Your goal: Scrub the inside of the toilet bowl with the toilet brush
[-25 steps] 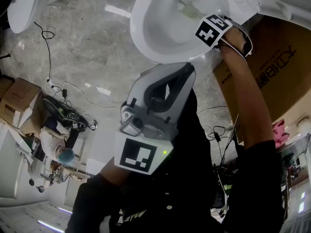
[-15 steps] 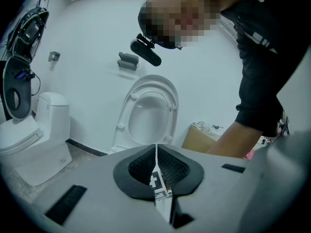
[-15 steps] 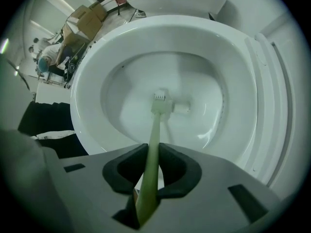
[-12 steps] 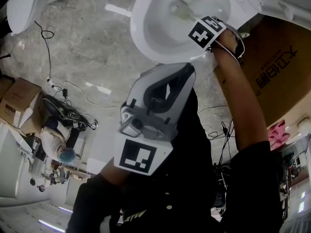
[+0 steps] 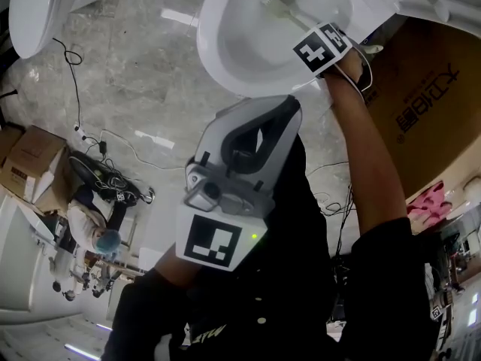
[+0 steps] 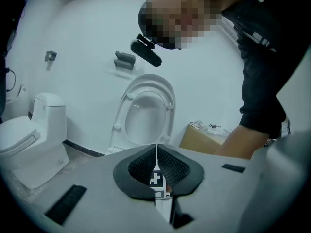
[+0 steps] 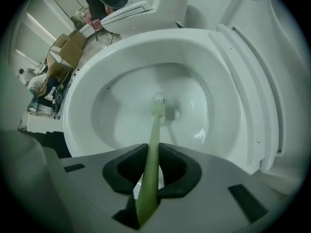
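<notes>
The white toilet bowl (image 5: 225,43) fills the top of the head view and most of the right gripper view (image 7: 82,106). A pale green toilet brush (image 7: 154,130) reaches down into the bowl, its head (image 7: 159,103) near the bottom, also seen in the head view (image 5: 279,2). My right gripper (image 7: 151,166) is shut on the brush handle; its marker cube (image 5: 322,47) hangs over the bowl's rim. My left gripper (image 5: 248,145) is held low against the person's body, jaws shut on nothing (image 6: 156,161), pointing at the raised toilet lid (image 6: 146,115).
A brown cardboard box (image 5: 421,104) stands right of the toilet. A second toilet (image 5: 41,6) sits at the far left, with a cable (image 5: 75,74) across the marble floor. Another person (image 5: 94,216) and boxes (image 5: 30,164) lie lower left.
The right gripper and brush have shifted slightly left and deeper across the bowl; the brush head moved up and left. The left gripper has stayed put.
</notes>
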Demonstrator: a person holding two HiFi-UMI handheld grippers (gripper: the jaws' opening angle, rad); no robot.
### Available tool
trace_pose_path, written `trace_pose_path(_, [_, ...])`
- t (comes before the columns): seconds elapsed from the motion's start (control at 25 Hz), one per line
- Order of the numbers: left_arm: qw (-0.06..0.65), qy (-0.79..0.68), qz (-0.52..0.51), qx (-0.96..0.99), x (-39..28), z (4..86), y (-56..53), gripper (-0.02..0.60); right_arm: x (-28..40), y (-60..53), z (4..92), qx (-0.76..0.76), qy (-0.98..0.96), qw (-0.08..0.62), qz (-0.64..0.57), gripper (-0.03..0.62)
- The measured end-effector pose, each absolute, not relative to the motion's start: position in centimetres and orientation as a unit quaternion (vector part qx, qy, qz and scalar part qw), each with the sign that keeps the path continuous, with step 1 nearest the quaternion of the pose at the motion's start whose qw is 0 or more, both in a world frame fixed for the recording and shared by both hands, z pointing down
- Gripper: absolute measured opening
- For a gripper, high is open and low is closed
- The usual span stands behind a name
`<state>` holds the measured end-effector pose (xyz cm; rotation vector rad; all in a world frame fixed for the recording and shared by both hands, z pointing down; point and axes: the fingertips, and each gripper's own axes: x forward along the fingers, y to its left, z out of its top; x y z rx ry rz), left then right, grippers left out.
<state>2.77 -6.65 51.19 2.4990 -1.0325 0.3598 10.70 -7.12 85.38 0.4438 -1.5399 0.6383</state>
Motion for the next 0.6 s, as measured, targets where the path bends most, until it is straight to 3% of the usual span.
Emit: trace_pose_path(0.6, [0.177,-0.37,0.122,0.904,2.8,45.9,-6.2,0.035,13.0,-5.9,74.1,0.285,-0.722,0.574,0.261,0.087])
